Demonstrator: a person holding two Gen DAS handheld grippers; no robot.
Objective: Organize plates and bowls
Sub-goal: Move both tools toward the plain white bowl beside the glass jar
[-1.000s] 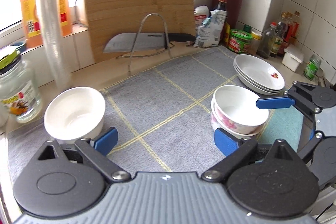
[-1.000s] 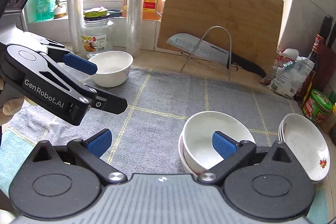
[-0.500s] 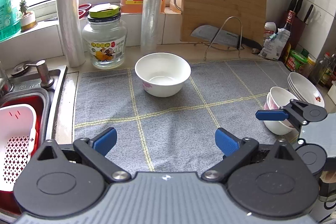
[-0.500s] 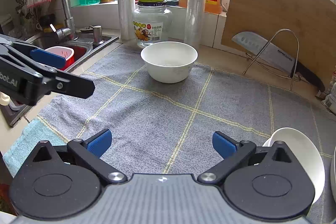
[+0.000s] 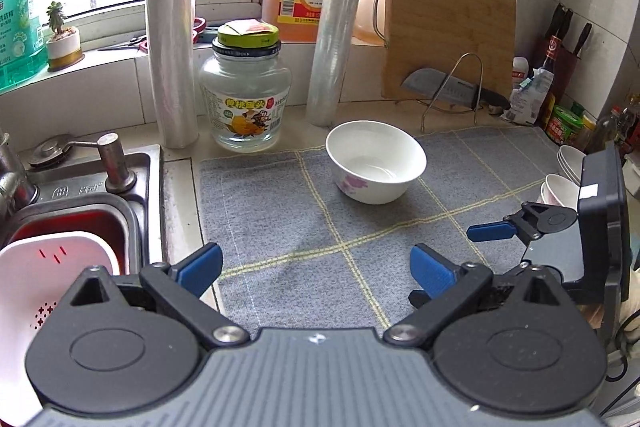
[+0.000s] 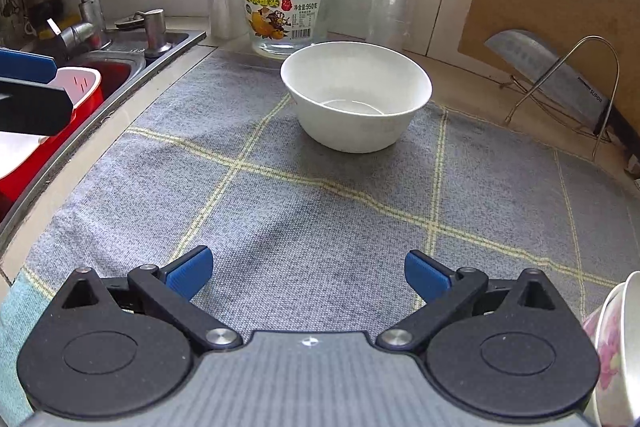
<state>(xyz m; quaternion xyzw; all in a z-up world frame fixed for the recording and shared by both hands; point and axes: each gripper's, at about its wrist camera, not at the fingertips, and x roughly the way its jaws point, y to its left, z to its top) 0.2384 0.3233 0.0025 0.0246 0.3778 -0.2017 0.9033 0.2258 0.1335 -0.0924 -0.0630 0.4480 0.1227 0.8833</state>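
A: What are the two tongs doing, nearest the cameras?

B: The left gripper is spread wide with nothing between its blue pads, hanging over the near part of the grey checked mat. The right gripper is the same: released, empty, above the mat's near edge. In the left wrist view the right gripper also shows at the right side, its blue pads apart.

A: And beside them?

B: At the near right, a stack of bowls stands on the mat, with a stack of plates just behind it. In the right wrist view only the rim of that stack of bowls, with a pink flower print, shows at the right edge. To the near left lies the sink, with a white strainer basket in it.

A: Where is the loose bowl?

B: The white bowl stands upright and alone on the far part of the mat, well apart from both grippers and from the stacks. It looks empty.

A: And beyond it?

B: A glass jar with a yellow lid stands far left of the bowl, between two rolls of plastic film. A wooden cutting board leans at the far right, with a cleaver resting on a wire rack before it.
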